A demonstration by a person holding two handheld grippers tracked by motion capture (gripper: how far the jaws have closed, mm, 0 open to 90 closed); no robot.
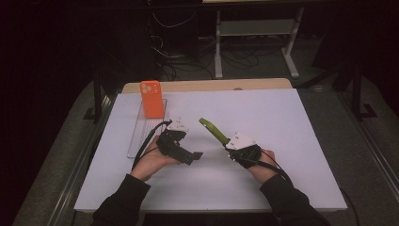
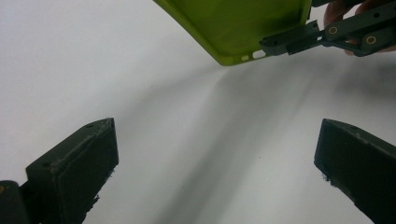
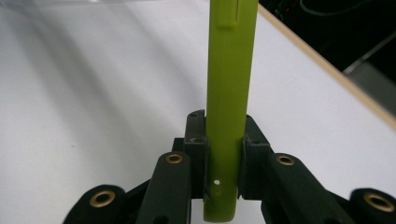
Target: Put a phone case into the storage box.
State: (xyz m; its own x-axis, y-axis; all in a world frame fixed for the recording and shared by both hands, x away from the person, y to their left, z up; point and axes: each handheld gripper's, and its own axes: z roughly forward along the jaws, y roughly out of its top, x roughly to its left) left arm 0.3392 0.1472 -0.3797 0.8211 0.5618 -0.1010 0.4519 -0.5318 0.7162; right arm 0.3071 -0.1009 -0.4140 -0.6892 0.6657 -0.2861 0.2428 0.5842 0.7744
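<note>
A lime-green phone case (image 1: 212, 129) is held off the white table, edge-on, with my right gripper (image 1: 229, 142) shut on its lower end. In the right gripper view the green case (image 3: 229, 93) rises between the two black pads (image 3: 195, 140), which press on both its sides. My left gripper (image 1: 196, 155) lies low in a hand just left of it, jaws wide apart and nothing between them. The left gripper view has its two pads (image 2: 88, 158) far apart over bare table, with the green case (image 2: 238, 28) and the right gripper's fingers (image 2: 299, 39) above. An orange phone case (image 1: 152, 99) stands upright at the back left.
The orange case stands on a clear plastic tray (image 1: 141, 134) along the table's left side. The white table (image 1: 263, 117) has a wooden strip (image 1: 207, 85) at its far edge. Dark floor, cables and a stand's legs lie beyond.
</note>
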